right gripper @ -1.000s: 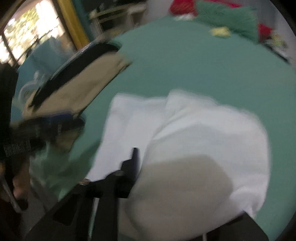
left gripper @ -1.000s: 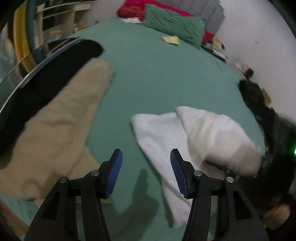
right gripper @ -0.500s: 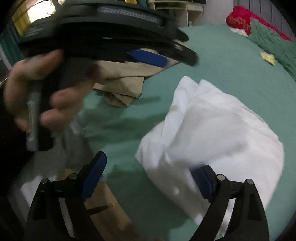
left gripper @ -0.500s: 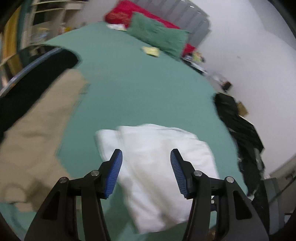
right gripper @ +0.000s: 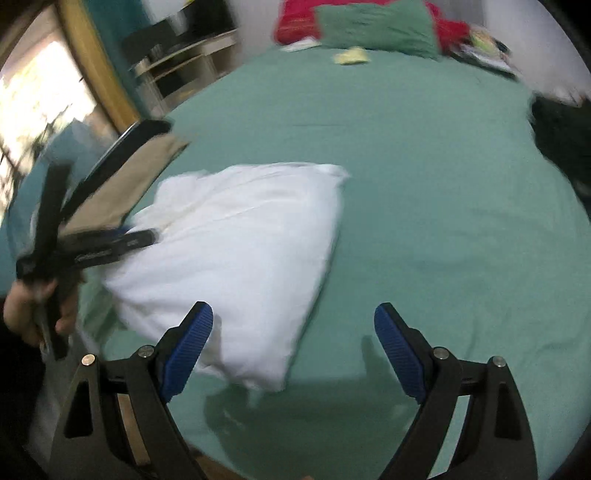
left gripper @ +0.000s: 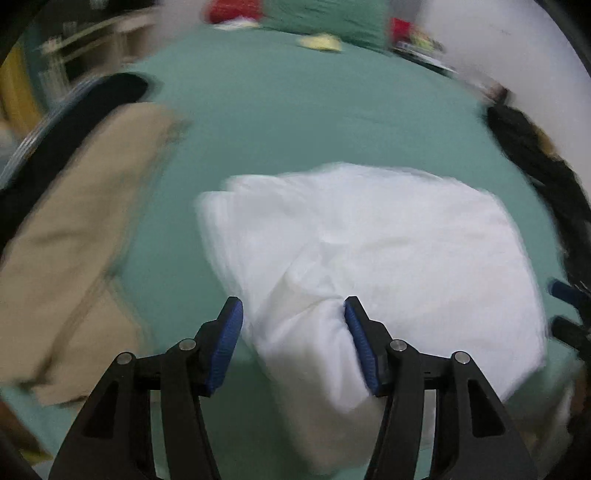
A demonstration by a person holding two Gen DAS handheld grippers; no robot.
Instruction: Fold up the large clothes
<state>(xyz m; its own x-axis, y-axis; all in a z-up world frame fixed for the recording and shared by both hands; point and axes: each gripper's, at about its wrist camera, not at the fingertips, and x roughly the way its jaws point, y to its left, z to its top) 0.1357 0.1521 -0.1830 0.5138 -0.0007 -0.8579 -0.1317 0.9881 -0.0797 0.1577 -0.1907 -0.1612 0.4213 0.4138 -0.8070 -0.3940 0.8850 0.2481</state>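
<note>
Released since 1 second ago, the white garment (right gripper: 236, 254) is no longer caught against the right gripper (right gripper: 293, 343); it now lies as a folded bundle on the green bed sheet (right gripper: 443, 192), and the right gripper is seen drawn off to the side, its jaws having just been opening. Those jaws are spread wide and nothing is pressed by the blue pads (right gripper: 188, 343): only the near corner of the bundle lies below the left pad, with bare sheet between the 2 fingers. Both grippers are pointed steeply down at the bed.

In the left wrist view the garment (left gripper: 369, 251) is seen closer than before, filling the middle of the picture. The left gripper (left gripper: 293, 325) is held over the bundle's near fold, its jaws wide, with a hump of white cloth between the 2 pads (left gripper: 225, 347); whether the cloth is touched cannot be told through the blur.

Beside the garment a tan garment (left gripper: 74, 229) is spread, with a dark one beyond it. A green pillow (right gripper: 373, 26) and red bedding (right gripper: 295, 22) are seen at the far end. The hand (right gripper: 33, 314) gripping the left tool is visible at the left edge.
</note>
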